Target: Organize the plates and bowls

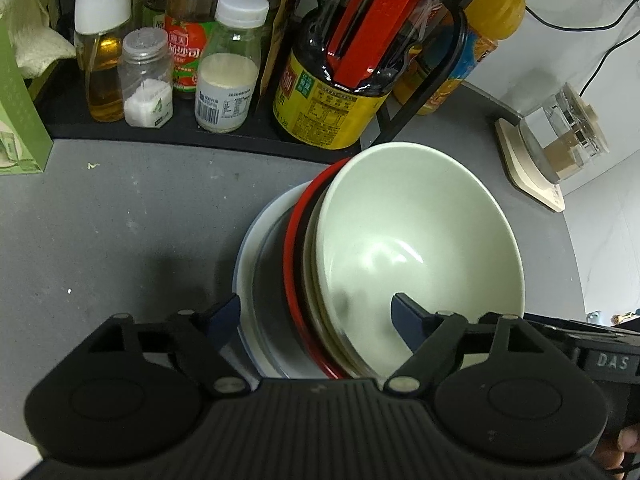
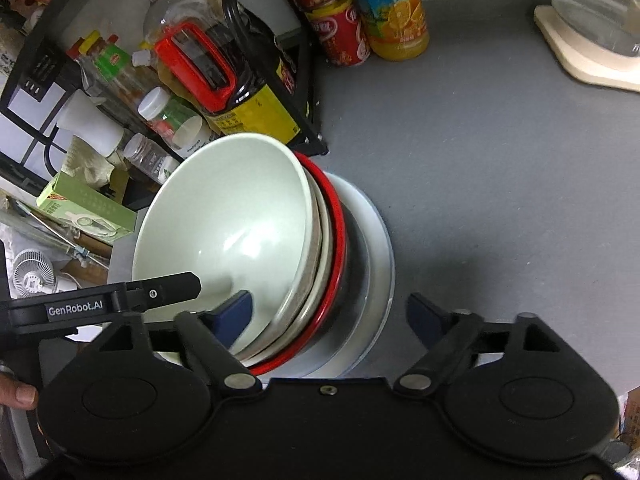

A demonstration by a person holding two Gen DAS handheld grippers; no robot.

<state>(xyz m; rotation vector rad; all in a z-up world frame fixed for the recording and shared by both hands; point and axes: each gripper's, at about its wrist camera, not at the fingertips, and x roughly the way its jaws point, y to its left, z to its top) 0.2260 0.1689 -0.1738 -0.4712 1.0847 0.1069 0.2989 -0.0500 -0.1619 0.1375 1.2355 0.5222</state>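
Both jaws astride bowl stack (image 1: 420, 232)

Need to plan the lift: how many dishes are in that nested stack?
4 visible: pale green bowl on top, beige bowl beneath, then red-rimmed bowl, white plate at bottom. More may hide inside.

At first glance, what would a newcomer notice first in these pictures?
A pale green bowl tops a nested stack with a red-rimmed bowl and white plate on the grey counter. Both open claws, left and right, straddle its edges. Behind, a dark sauce bottle dominates the rack.
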